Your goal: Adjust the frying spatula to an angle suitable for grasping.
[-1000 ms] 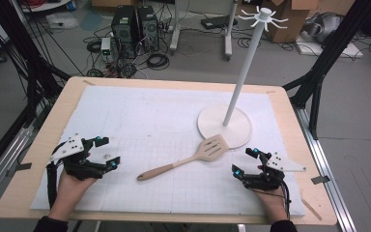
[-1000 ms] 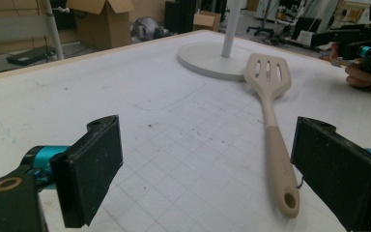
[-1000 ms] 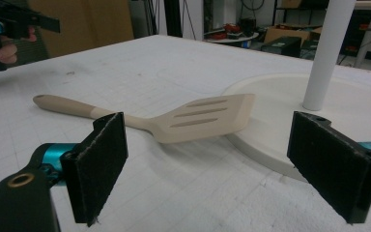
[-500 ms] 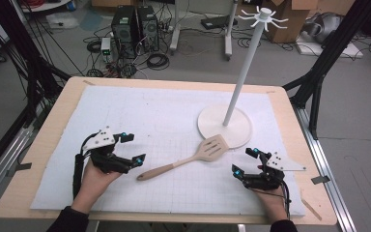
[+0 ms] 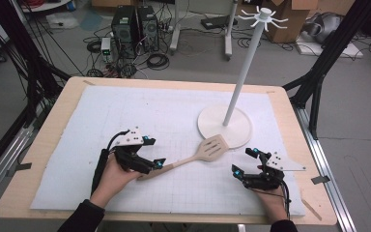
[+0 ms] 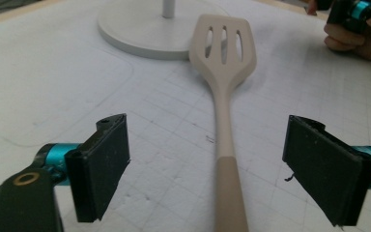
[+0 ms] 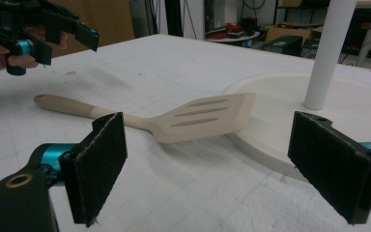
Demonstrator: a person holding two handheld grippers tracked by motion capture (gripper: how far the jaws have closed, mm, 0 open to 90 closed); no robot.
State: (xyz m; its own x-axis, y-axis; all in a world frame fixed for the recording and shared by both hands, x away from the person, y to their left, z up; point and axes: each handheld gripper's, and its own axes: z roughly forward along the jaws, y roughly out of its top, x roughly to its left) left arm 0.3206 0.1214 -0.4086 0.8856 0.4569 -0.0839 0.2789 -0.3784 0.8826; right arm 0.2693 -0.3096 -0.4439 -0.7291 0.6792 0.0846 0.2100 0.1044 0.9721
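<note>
A beige slotted spatula point(image 5: 193, 158) lies flat on the white mat, its head point(image 6: 224, 58) resting against the round base of a white stand point(image 5: 224, 126). My left gripper point(image 5: 153, 151) hovers at the handle's near end. In the left gripper view the handle runs up between the jaws of my left gripper point(image 6: 217, 169). Those jaws have just been closing a little, but both pads stand well clear of the handle. My right gripper point(image 5: 245, 161) rests open near the front right of the mat, facing the spatula's head point(image 7: 198, 121) with nothing between its pads.
The stand's tall pole point(image 5: 244, 72) rises from its base and ends in a ring of hooks point(image 5: 263, 14). The white mat point(image 5: 140, 111) covers most of the wooden table point(image 5: 63, 104). Black frame struts flank both sides of the table.
My left hand has moved right across the mat to the end of the spatula's handle. The right hand and the spatula have stayed in place.
</note>
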